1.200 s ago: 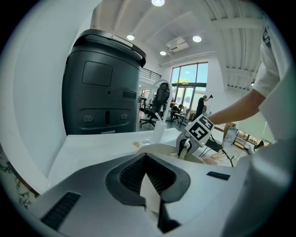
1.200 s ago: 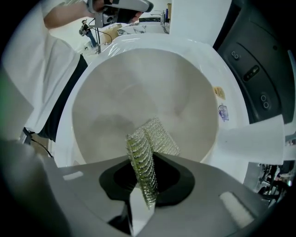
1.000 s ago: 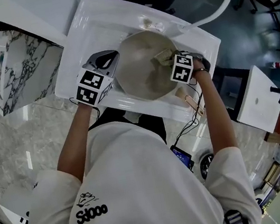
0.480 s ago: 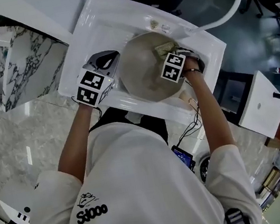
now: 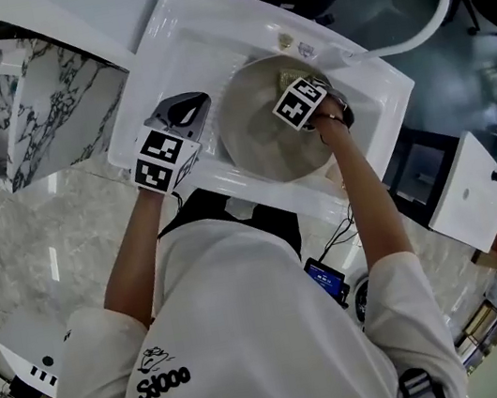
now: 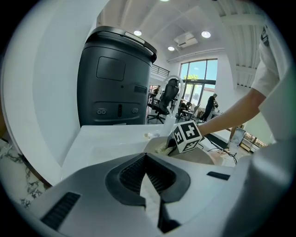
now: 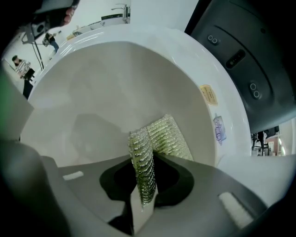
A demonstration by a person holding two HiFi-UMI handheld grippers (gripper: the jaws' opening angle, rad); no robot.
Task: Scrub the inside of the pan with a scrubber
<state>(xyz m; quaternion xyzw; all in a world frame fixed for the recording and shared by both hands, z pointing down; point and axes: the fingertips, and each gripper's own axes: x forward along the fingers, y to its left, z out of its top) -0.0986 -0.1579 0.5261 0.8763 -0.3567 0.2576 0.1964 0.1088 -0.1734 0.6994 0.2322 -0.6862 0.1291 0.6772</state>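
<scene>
A round cream pan (image 5: pixel 266 138) lies in the white sink (image 5: pixel 191 36). My right gripper (image 5: pixel 293 85) is inside the pan at its far side, shut on a glittery green scrubber (image 7: pixel 159 136) that presses on the pan's inner wall (image 7: pixel 106 92). The scrubber's fold runs down between the jaws of the right gripper (image 7: pixel 145 185). My left gripper (image 5: pixel 187 111) sits at the pan's left edge. In the left gripper view, the left gripper (image 6: pixel 149 185) is shut on a pale strip that looks like the pan's handle. Beyond it show the pan (image 6: pixel 194 156) and the scrubber (image 6: pixel 162 148).
A curved white faucet (image 5: pixel 425 14) rises at the sink's far right, by the drain (image 5: pixel 292 42). A marble block (image 5: pixel 32 107) stands left of the sink. A dark grey bin (image 6: pixel 115 78) stands behind the sink. Cables (image 5: pixel 335 230) hang near the front rim.
My right gripper has slid the scrubber from the pan's right side up to its far rim. The left gripper has stayed in place.
</scene>
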